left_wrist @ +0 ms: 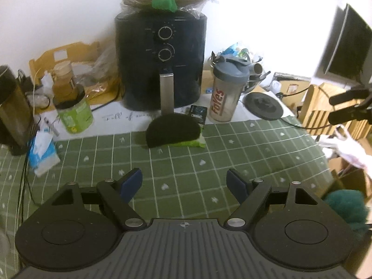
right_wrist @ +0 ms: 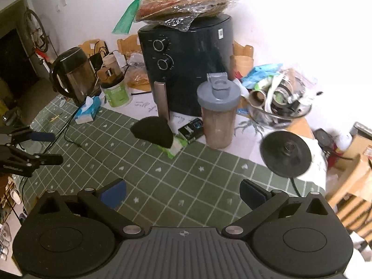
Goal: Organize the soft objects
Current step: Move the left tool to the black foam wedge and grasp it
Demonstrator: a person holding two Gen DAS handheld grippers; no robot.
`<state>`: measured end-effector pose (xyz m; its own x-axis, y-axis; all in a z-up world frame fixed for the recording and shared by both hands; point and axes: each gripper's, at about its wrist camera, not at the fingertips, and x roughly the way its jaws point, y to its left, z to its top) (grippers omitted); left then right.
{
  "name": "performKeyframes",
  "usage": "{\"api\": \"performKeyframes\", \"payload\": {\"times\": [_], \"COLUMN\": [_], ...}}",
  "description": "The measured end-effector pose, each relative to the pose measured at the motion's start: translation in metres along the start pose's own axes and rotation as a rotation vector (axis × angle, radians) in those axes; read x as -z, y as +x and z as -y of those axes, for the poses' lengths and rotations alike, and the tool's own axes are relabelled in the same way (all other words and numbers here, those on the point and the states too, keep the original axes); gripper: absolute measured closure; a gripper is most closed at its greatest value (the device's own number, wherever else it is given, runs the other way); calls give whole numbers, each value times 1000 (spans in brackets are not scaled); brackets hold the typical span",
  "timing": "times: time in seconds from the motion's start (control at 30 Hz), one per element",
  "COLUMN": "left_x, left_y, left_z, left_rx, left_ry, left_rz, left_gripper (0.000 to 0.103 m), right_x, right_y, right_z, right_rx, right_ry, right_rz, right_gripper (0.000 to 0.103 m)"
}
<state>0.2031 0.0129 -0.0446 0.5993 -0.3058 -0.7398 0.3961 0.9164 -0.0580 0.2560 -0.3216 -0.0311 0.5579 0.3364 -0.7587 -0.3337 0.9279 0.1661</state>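
A black half-round soft pad (left_wrist: 173,130) lies on top of a light green soft packet (left_wrist: 193,142) on the green checked tablecloth (left_wrist: 186,162), just in front of the air fryer. Both show in the right wrist view too, the pad (right_wrist: 152,131) over the packet (right_wrist: 174,147). My left gripper (left_wrist: 184,183) is open and empty, well short of the pad. My right gripper (right_wrist: 182,194) is open and empty, also short of it. A teal fluffy thing (left_wrist: 346,205) sits off the table's right edge.
A black air fryer (left_wrist: 162,60) with a bag of flatbreads on top stands behind the pad. A shaker bottle (left_wrist: 226,93), a small black box (left_wrist: 197,114), a green tub (left_wrist: 74,114), a tissue pack (left_wrist: 43,153), a kettle (right_wrist: 74,74) and its base (right_wrist: 286,154) stand around.
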Motion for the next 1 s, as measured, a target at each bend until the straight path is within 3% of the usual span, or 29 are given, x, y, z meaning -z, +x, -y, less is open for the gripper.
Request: {"api": "performKeyframes", "payload": {"times": [0.4, 0.73, 1.0], "left_x": [-17, -43, -49], "left_y": [68, 127, 178], "left_z": [-16, -26, -44], "left_rx": [-6, -57, 11], "left_ry": [97, 207, 279], "left_rz": [-22, -20, -67], "left_gripper": [24, 23, 23], "right_x": [-8, -7, 6], "right_y": [56, 63, 54], "right_z": [7, 5, 11], "right_rx": [19, 70, 102], "right_ry": [35, 23, 86], "right_rz": [-20, -43, -60], "right_gripper": [0, 0, 0]}}
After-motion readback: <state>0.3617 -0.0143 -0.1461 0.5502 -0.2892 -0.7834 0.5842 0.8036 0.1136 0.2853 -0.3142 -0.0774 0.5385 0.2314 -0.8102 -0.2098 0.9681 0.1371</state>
